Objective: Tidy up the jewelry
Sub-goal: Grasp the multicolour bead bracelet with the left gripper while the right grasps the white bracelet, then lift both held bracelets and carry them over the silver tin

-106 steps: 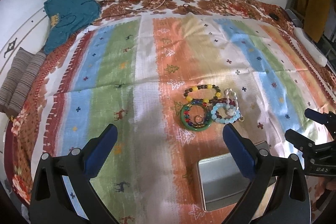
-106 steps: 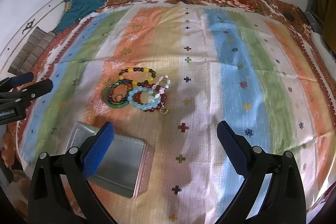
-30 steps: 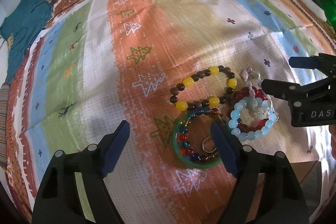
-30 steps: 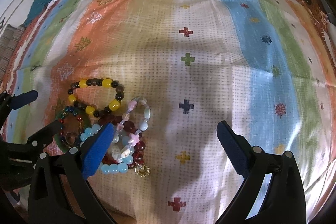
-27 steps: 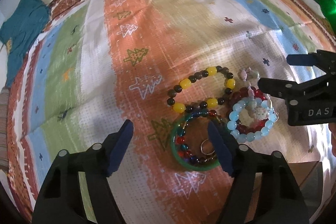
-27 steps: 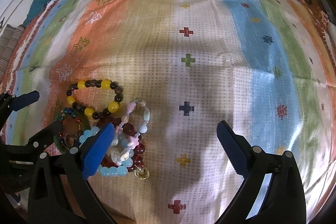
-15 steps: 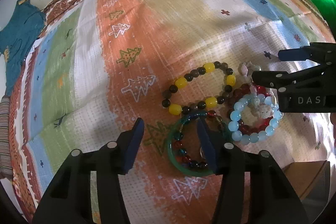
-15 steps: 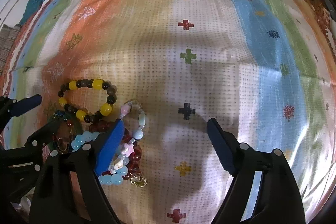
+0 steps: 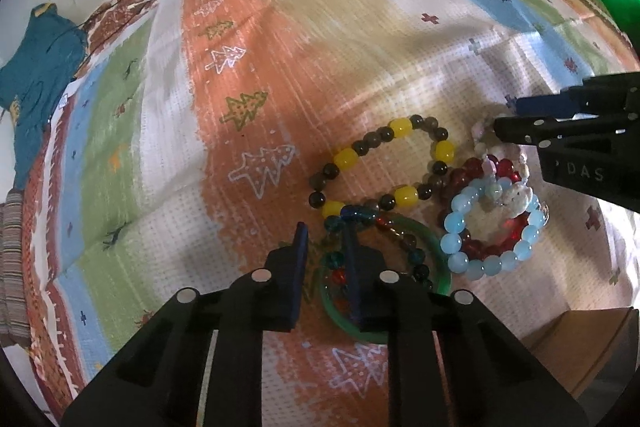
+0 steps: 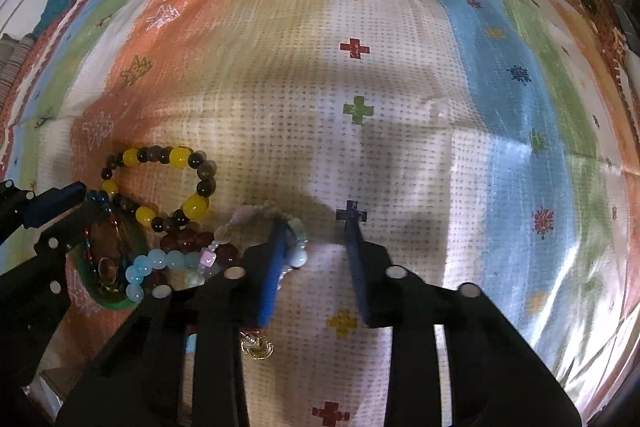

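Both claws narrowed: left claw (image 9: 324,239) straddles green bangle (image 9: 434,253).

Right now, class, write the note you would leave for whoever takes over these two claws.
Left claw: jaws just closing, apparently pinching the green bangle rim, with coloured beads there too.
Right claw: jaws just closing, not gripping; only the pastel bracelet edge sits inside one pad.
Yellow-and-dark bracelet, light-blue bracelet and dark-red bracelet lie bunched on the striped cloth; the tin box corner is beside them.
Done: nothing visibly put away.
Left: lift and sort every piece.
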